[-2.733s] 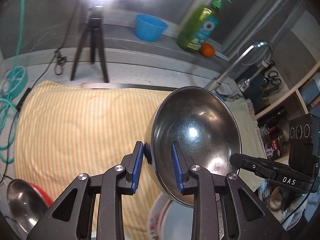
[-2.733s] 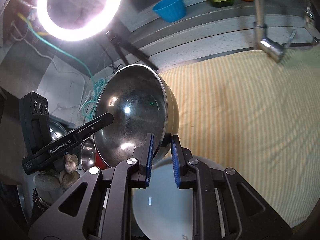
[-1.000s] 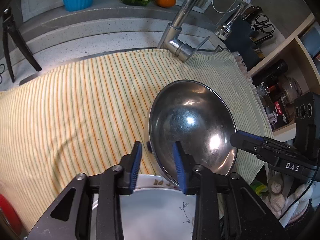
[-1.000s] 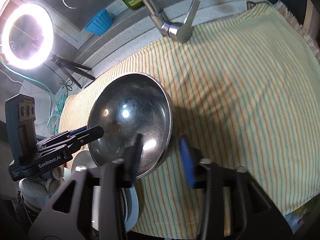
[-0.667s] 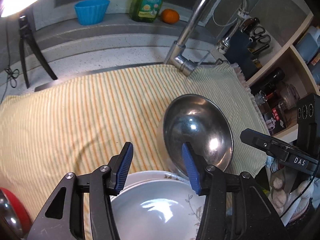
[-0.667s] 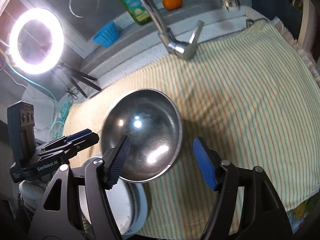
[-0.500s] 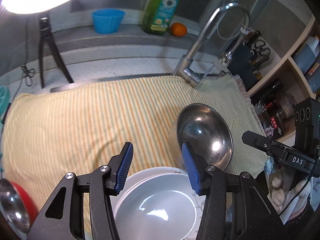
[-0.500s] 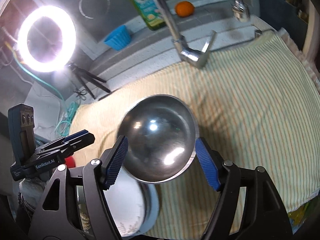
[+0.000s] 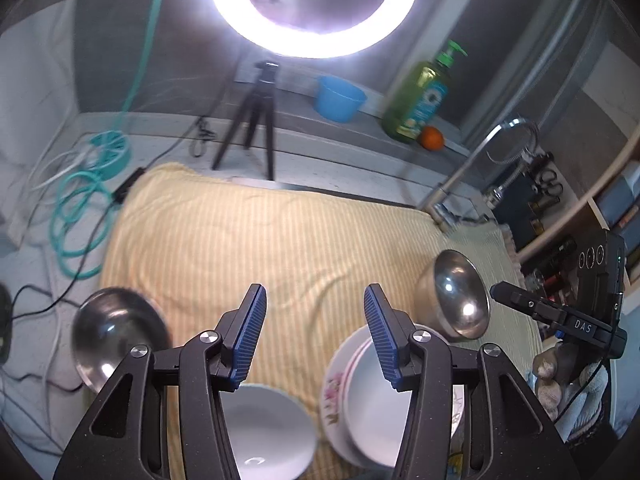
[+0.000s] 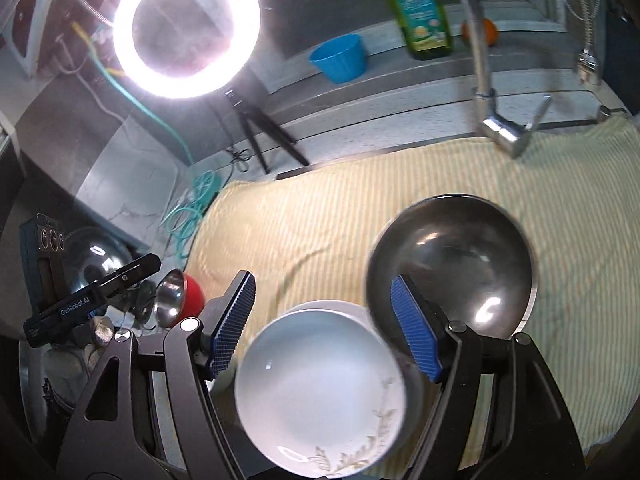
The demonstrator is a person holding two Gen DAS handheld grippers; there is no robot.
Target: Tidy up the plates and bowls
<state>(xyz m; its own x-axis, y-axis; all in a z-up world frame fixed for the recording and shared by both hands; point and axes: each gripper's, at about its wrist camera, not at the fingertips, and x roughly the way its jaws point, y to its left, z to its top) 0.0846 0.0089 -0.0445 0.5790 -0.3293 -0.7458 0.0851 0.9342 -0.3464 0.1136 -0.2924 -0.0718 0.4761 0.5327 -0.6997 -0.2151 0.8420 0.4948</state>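
Steel bowl, shiny, upright on striped cloth

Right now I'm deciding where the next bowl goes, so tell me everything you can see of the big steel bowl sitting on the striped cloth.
The steel bowl is round, deep and polished, its inside mirroring bright glints. It sits open side up, apparently slightly tilted, on the yellow striped cloth, near that cloth's right end in the left wrist view. It looks empty. The stack of white plates lies right beside it; whether the rims touch is unclear. No gripper holds it.
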